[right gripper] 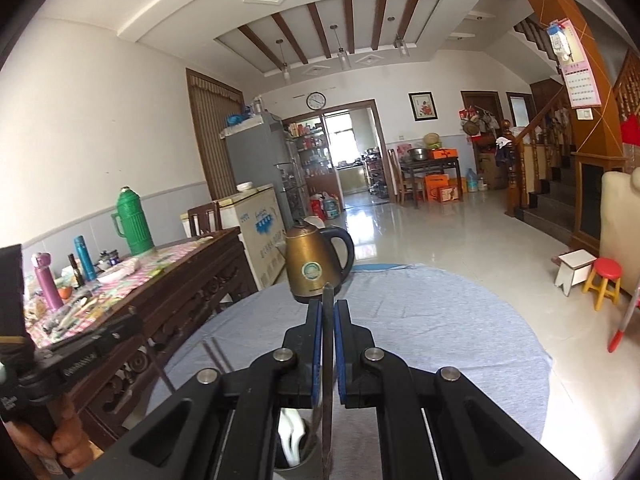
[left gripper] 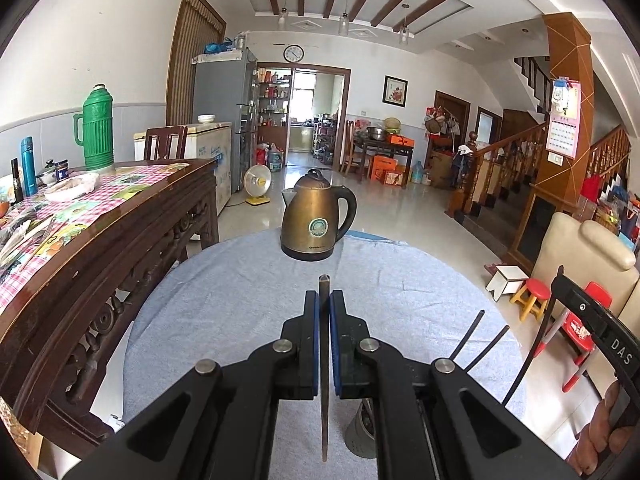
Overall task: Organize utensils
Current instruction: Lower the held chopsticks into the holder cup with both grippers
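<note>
Two tables fill the lower part of both views: a round table (left gripper: 240, 300) under a pale blue cloth, and beside it, on its left, a long carved wooden table (left gripper: 120, 232) with a checked cloth. On the long table stand a green thermos (left gripper: 98, 128) and a blue flask (left gripper: 28, 166) among smaller clutter. A brass-coloured kettle (left gripper: 314, 216) with a black handle stands at the far edge of the round table.

Each tong is closed on one dark chopstick. The left gripper (left gripper: 324, 308) pinches a chopstick (left gripper: 324, 360) between its blue pads, the stick running along the fingers with its squared end past the tips. The right gripper (right gripper: 329, 316) clamps a second chopstick (right gripper: 328, 360) the same way. Below each gripper a grey holder (left gripper: 362, 432) shows on the round table; in the right wrist view something white sits in it. Two more dark sticks (left gripper: 472, 336) rise at the right of the left view.
</note>
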The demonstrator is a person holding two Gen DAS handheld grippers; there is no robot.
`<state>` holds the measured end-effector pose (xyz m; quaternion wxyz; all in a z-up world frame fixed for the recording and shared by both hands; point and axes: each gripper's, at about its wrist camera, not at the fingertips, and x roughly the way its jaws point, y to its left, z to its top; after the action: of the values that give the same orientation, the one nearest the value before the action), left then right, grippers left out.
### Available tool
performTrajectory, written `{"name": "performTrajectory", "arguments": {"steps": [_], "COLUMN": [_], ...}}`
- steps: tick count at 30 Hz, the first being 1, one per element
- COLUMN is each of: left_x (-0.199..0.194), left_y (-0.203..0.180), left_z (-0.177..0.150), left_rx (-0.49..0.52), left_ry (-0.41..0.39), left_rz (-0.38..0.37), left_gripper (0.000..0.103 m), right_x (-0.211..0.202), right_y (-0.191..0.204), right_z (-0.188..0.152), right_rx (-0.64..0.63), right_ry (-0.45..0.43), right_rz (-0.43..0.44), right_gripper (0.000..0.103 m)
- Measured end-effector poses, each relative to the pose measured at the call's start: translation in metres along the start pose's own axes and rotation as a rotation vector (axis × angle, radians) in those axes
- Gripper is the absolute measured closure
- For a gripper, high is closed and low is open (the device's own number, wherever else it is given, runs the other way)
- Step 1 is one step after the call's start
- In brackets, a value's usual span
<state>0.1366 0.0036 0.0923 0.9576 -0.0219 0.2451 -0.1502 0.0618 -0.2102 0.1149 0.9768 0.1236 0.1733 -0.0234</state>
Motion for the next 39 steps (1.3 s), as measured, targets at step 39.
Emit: {"name": "performTrajectory", "arguments": {"steps": [39], "left_x": [-0.012], "left_y": [-0.016], "left_z": [0.005], "left_rx": [-0.078], "left_ry": [-0.141], "left_rz": [-0.157], "left_gripper": [0.098], "right_x": [-0.004], "right_y": [0.006], "right_z": [-0.010], "right_rx": [0.118], "right_ry": [-0.263], "right_rz": [0.041], "right_gripper": [0.096]}}
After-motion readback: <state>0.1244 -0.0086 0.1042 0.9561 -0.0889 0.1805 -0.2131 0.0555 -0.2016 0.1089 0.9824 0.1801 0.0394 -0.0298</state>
